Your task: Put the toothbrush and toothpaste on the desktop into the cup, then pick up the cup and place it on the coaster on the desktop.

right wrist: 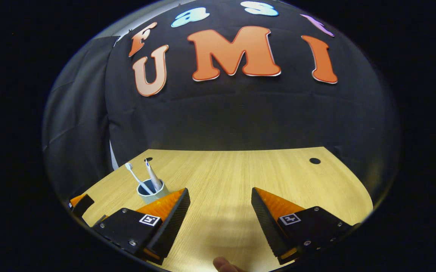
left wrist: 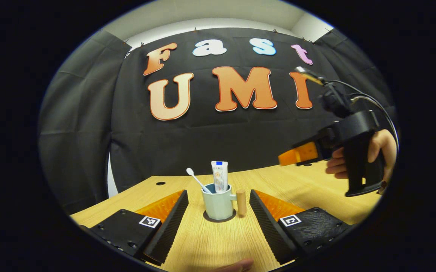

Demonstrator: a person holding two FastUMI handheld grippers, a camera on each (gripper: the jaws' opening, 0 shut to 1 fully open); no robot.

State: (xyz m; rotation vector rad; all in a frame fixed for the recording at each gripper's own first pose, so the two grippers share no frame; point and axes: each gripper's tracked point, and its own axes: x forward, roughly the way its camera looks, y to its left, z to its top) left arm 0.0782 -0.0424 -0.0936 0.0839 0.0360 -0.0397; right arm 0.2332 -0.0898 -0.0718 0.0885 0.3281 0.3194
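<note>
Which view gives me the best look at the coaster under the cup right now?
The left gripper view. There the dark coaster shows as a ring around the base of the cup, centred between the open fingers of the left gripper. In the right gripper view the cup stands at the left, its base hidden behind a finger, so no coaster is visible.

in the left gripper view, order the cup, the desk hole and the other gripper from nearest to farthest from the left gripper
1. Cup, on the coaster, straight ahead between the open fingers.
2. Desk hole, farther back, left.
3. Right gripper, raised off to the right; its rank against the hole is uncertain.
</note>
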